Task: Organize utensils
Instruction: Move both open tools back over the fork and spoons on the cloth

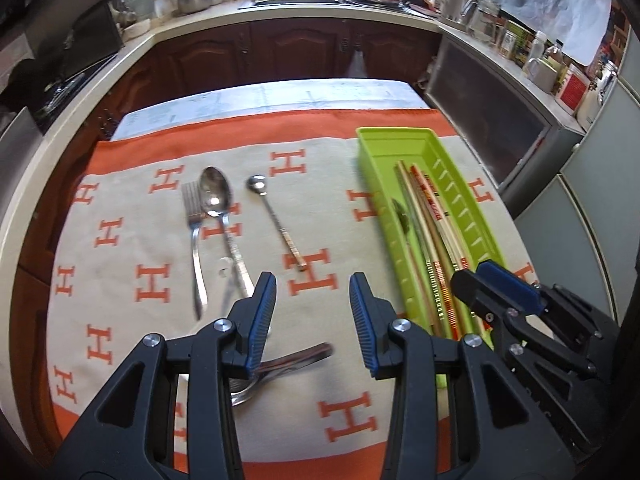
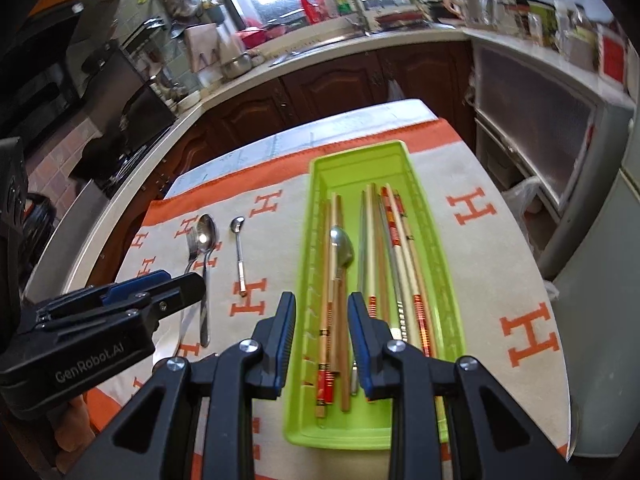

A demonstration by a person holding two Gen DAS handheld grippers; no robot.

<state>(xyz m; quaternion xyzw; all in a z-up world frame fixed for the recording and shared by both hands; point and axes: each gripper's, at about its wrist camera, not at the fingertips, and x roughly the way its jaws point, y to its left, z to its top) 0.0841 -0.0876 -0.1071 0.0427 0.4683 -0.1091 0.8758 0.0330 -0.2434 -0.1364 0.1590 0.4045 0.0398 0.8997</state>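
A lime-green tray (image 2: 316,168) lies on the right of the cloth and holds several chopsticks (image 2: 396,240) and a metal spoon (image 2: 342,246). Just above its near end hovers my right gripper (image 2: 322,308), open, with nothing pressed between its pads. On the cloth to the left lie a fork (image 1: 194,240), a large spoon (image 1: 218,200) and a small long-handled spoon (image 1: 272,216). My left gripper (image 1: 312,312) is open and empty above the cloth. More utensils (image 1: 288,360) lie heaped under it. The tray (image 1: 376,136) and the right gripper (image 1: 496,288) appear at its right.
A beige cloth (image 1: 160,320) with orange H marks and an orange border covers the small table. Something white (image 2: 168,344) peeks out below the left gripper (image 2: 160,292). Dark wooden cabinets (image 1: 300,52) and a countertop with a sink run behind; a grey fridge (image 2: 600,280) stands at the right.
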